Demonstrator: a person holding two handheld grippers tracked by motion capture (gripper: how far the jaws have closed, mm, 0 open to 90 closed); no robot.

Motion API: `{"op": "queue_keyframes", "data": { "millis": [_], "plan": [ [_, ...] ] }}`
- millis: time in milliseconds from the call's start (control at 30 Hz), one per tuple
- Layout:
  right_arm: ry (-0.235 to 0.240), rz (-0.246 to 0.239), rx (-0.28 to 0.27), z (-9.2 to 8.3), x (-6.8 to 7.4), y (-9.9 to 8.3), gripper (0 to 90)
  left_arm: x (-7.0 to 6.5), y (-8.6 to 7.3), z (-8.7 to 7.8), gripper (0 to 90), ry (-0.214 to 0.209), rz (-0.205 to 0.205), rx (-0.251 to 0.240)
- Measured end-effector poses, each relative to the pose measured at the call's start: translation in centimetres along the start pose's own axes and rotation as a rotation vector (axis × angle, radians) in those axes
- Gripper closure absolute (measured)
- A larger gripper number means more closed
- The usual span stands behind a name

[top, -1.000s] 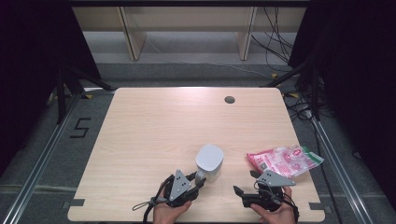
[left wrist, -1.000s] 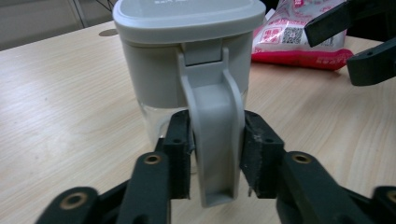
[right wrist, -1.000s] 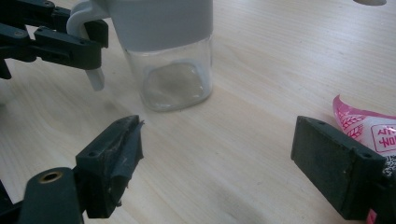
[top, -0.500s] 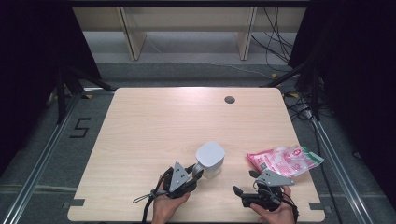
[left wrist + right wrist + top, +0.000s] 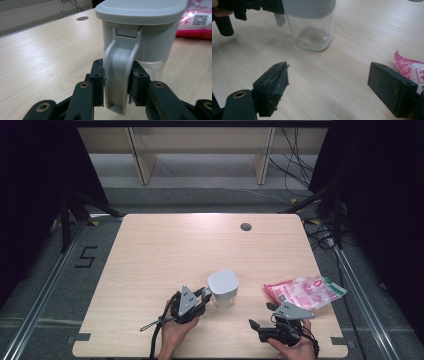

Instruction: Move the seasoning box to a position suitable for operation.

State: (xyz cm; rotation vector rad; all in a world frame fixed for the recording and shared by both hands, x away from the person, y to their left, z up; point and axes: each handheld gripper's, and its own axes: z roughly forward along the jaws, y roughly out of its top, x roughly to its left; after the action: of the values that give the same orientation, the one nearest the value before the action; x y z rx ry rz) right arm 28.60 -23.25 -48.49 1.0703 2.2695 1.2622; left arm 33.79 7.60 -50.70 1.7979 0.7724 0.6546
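A clear glass jar (image 5: 223,287) with a grey lid (image 5: 141,10) stands upright near the table's front middle. My left gripper (image 5: 204,293) is shut on the jar's grey handle (image 5: 121,70), one pad pressing each side of it (image 5: 116,80). The right gripper view shows the jar's glass base (image 5: 313,32) down at the table top. My right gripper (image 5: 261,315) sits by the front edge, to the right of the jar. Its jaws stand open (image 5: 327,85) with bare wood between them. A pink printed bag (image 5: 305,291) lies just beyond it.
The light wooden table (image 5: 165,250) has a round cable hole (image 5: 245,226) at the back right. Dark floor, rails and cables surround the table. The pink bag (image 5: 412,67) lies close to my right gripper's outer jaw.
My left gripper has moved a little away from the front edge with the handle in it. The jar, tilted before, now stands upright. The right gripper has kept still.
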Motion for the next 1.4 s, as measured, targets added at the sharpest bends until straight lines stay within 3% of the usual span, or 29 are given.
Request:
{"op": "queue_keyframes", "data": {
  "millis": [33, 67, 100, 200, 233, 300, 400, 467, 567, 667, 767, 867, 1000, 1067, 1167, 1333, 1400],
  "plan": [
    [0.000, 0.000, 0.000, 0.0, 0.0, 0.0, 17.6, 0.0, 0.0, 0.0, 68.5, 0.000, 0.000, 0.000],
    [-0.009, -0.005, 0.006, -0.1, 0.0, 0.0, 17.6, 0.4, 0.0, 0.1, 68.7, 0.009, 0.026, 0.004],
    [-0.007, -0.010, -0.003, 0.0, 0.0, 0.0, 17.6, 0.4, 0.0, 0.3, 68.9, 0.016, 0.004, -0.012],
    [-0.018, -0.020, -0.012, 0.1, 0.0, 0.0, 17.7, 0.3, 0.0, 0.5, 69.0, 0.033, 0.001, -0.015],
    [-0.020, -0.030, -0.009, 0.1, 0.0, 0.0, 17.7, 0.5, 0.1, 0.5, 69.0, 0.040, 0.032, -0.006],
    [-0.019, -0.024, -0.009, 0.0, 0.0, 0.0, 17.7, 0.4, 0.1, 0.8, 69.0, 0.047, 0.014, -0.007],
    [-0.017, -0.017, -0.011, 0.1, 0.0, 0.0, 17.7, 0.5, 0.1, 1.0, 69.4, 0.046, 0.032, -0.012],
    [-0.018, -0.025, -0.009, 0.0, 0.0, 0.0, 17.7, 0.6, 0.0, 1.1, 69.9, 0.035, 0.006, -0.024],
    [-0.006, -0.014, -0.011, 0.1, 0.0, 0.0, 17.7, 0.8, -0.1, 0.9, 70.3, 0.053, 0.020, -0.023],
    [-0.018, -0.029, -0.007, 0.0, 0.0, 0.0, 17.8, 1.2, -0.2, 0.8, 70.3, 0.036, 0.032, -0.033],
    [-0.013, -0.004, -0.006, 0.1, 0.2, 0.0, 17.8, 1.3, -0.4, 0.5, 70.5, 0.039, 0.003, -0.037],
    [-0.014, -0.019, -0.004, 0.1, 0.1, -0.1, 17.8, 1.6, -0.3, 0.4, 70.5, 0.045, 0.036, -0.019],
    [0.002, -0.004, 0.002, 0.2, 0.1, 0.0, 17.8, 1.4, -0.4, 0.5, 70.9, 0.063, 0.006, -0.023],
    [-0.010, -0.037, 0.004, 0.1, 0.1, -0.1, 17.8, 1.5, -0.4, 0.7, 71.7, 0.081, 0.003, -0.021],
    [-0.004, -0.014, 0.007, 0.1, 0.1, 0.0, 17.8, 1.4, -0.4, 0.9, 72.2, 0.096, -0.010, -0.026],
    [-0.010, -0.035, 0.001, 0.2, 0.0, -0.1, 17.8, 1.6, -0.5, 1.0, 72.3, 0.078, -0.012, -0.033],
    [-0.005, -0.006, 0.011, 0.2, 0.3, 0.0, 17.8, 1.4, -0.4, 1.0, 72.2, 0.062, 0.008, -0.045]
  ]
}}
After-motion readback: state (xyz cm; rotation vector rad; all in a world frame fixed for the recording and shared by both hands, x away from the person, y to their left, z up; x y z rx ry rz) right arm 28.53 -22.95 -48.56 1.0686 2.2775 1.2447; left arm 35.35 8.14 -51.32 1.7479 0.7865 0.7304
